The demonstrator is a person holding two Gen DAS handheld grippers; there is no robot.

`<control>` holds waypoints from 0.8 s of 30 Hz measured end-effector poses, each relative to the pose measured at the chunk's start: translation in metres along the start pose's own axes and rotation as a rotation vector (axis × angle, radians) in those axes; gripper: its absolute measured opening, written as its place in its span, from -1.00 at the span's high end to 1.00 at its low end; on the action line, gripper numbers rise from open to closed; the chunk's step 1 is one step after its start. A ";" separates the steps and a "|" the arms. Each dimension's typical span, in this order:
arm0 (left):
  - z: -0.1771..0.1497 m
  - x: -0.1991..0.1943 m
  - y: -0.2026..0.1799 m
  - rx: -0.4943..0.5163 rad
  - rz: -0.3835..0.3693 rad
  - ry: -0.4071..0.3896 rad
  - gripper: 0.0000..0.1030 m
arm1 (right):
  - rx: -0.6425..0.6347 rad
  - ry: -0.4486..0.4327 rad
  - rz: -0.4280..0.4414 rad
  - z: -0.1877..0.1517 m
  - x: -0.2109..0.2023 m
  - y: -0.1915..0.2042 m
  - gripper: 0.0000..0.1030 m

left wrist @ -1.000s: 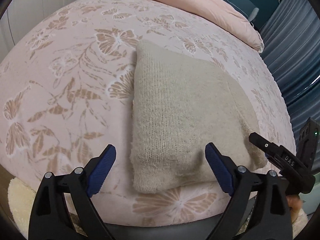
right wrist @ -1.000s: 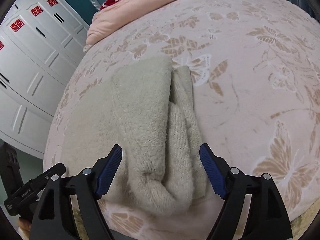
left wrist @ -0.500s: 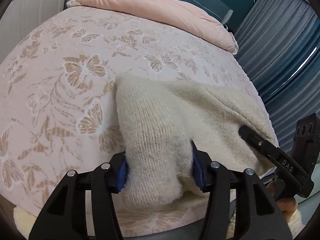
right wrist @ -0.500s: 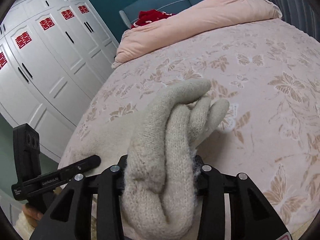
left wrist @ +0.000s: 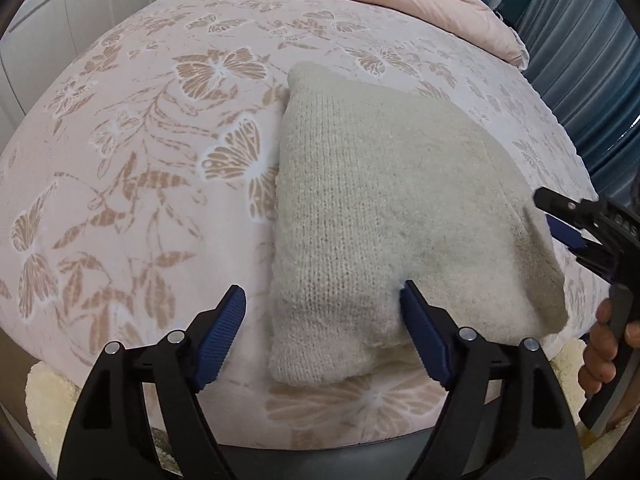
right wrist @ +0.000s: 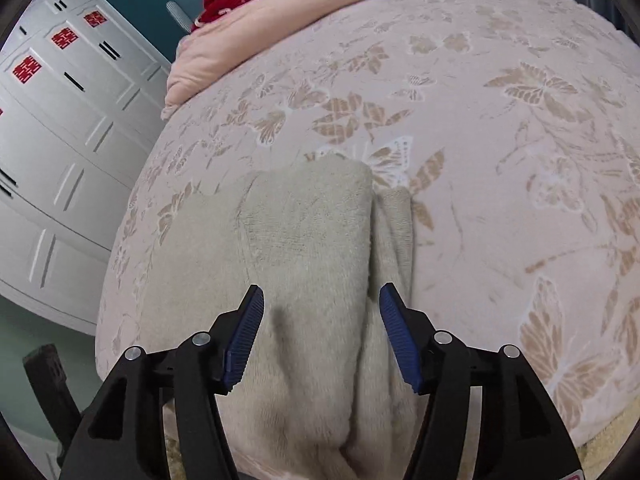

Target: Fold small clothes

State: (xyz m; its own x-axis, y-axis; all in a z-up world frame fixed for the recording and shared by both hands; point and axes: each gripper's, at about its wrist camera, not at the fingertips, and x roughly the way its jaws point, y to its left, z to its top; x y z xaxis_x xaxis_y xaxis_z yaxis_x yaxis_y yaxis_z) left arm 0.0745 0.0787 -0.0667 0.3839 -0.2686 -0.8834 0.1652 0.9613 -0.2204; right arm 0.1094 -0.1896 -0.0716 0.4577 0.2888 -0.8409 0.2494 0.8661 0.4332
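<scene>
The left gripper (left wrist: 322,322) stands wide open, holding nothing, its right pad touching the folded beige knit garment (left wrist: 384,216) at five o'clock. The right gripper (right wrist: 321,322) is parted, empty, above the garment's fleecy fold. The garment lies on the butterfly-patterned bedspread (left wrist: 140,160), near its six o'clock edge.

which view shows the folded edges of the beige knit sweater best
The right wrist view: the beige knit sweater shows its stacked layers and the crease between them, straight ahead of the open right gripper. The left wrist view shows only its smooth knit top, one flap lifted near the right gripper; the open left gripper straddles its corner.
</scene>
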 end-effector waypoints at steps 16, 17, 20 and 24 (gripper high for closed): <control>-0.008 -0.001 -0.007 -0.016 0.082 0.002 -0.72 | -0.155 -0.144 -0.025 -0.005 -0.051 0.022 0.54; -0.009 -0.004 -0.009 0.000 0.095 -0.003 -0.72 | -0.167 -0.167 0.013 -0.012 -0.066 0.026 0.54; -0.011 -0.012 -0.012 0.011 0.104 -0.010 -0.73 | -0.236 -0.115 0.015 -0.042 -0.072 0.036 0.53; -0.014 -0.015 -0.016 0.027 0.133 -0.012 -0.73 | -0.322 -0.003 -0.184 -0.076 -0.020 0.018 0.72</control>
State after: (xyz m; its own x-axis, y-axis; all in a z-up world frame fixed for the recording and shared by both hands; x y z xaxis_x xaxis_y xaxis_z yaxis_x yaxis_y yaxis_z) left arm 0.0531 0.0678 -0.0562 0.4151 -0.1394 -0.8991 0.1367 0.9865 -0.0898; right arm 0.0394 -0.1489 -0.0719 0.4328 0.1154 -0.8941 0.0471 0.9875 0.1502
